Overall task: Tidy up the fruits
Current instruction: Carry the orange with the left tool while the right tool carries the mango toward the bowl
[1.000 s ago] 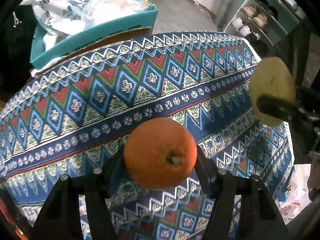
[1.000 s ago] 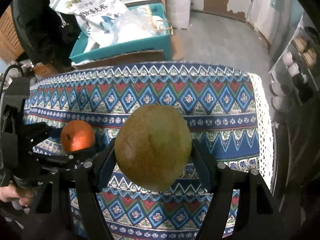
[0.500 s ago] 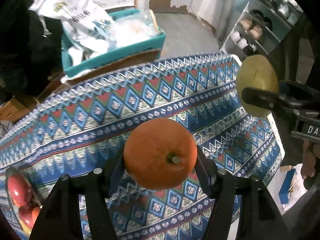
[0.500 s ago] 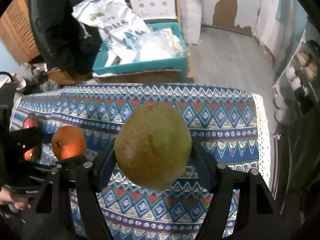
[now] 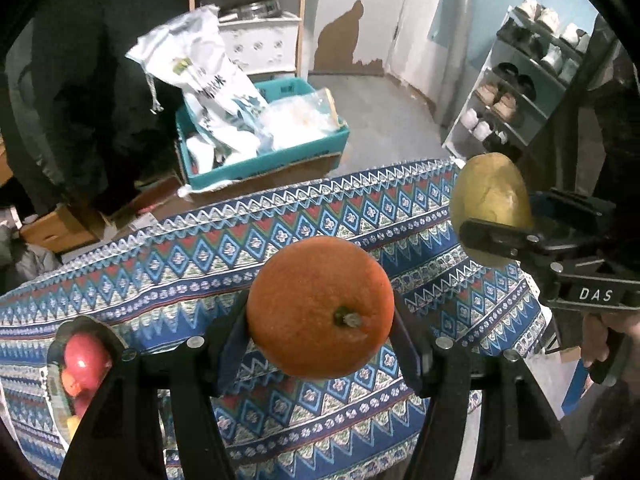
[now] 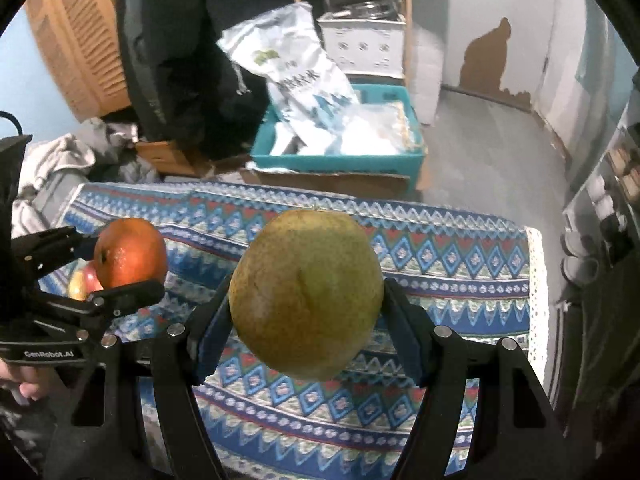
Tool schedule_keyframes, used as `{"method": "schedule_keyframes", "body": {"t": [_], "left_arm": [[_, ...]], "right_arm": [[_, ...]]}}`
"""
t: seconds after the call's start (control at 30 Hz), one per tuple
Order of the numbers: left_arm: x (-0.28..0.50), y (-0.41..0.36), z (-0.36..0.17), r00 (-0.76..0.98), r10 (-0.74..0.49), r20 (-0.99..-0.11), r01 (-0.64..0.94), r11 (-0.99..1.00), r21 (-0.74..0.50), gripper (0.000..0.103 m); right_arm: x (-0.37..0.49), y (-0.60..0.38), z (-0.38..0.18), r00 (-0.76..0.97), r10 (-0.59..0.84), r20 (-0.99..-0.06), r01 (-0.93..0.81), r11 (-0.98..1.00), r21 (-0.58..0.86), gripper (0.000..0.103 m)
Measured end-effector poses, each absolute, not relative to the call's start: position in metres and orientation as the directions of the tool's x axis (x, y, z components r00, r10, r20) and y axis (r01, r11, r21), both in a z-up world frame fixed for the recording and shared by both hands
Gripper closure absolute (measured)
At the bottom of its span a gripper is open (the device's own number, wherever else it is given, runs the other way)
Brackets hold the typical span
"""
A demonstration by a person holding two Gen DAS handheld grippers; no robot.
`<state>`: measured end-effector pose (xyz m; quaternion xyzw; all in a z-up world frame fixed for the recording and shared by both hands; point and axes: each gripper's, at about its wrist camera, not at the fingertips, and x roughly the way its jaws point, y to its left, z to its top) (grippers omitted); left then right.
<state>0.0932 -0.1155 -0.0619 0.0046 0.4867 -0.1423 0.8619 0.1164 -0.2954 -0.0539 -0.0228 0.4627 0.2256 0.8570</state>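
Note:
My left gripper point(image 5: 320, 340) is shut on an orange point(image 5: 320, 308) and holds it above the patterned tablecloth point(image 5: 280, 232). My right gripper point(image 6: 306, 320) is shut on a yellow-green pear point(image 6: 306, 292), also held in the air. Each wrist view shows the other fruit: the pear point(image 5: 490, 206) at the right, the orange point(image 6: 130, 252) at the left. A bowl point(image 5: 100, 328) holding red apples point(image 5: 86, 358) sits at the table's left edge; apples point(image 6: 84, 282) peek out behind the orange.
Beyond the table's far edge stands a teal crate point(image 5: 264, 160) with a white bag point(image 5: 200, 76) and plastic packets. A shoe rack point(image 5: 516, 92) stands at the right. A wooden shelf point(image 6: 352, 20) and dark clothing point(image 6: 180, 52) are behind.
Both grippers have risen and drawn back with their fruits, so the table looks farther and more of the room shows. The apple bowl has come into view at the left.

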Motion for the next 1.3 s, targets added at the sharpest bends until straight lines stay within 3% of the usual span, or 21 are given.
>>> {"method": "schedule_keyframes", "body": {"t": [0.3,1.3], "left_arm": [[0.063,-0.090,-0.048,0.513,-0.239,-0.824,0.255,0.959,-0.120,0.037],[0.024,0.062,-0.046,0.569,-0.151,-0.808,0.008,0.984,-0.178,0.037]], "right_arm": [[0.101,-0.268,-0.041,0.454,0.425,-0.783,-0.459,0.865,0.204,0.032],[0.101,-0.105,-0.022,0.316,0.561,-0.765,-0.636,0.724,0.268,0.032]]}}
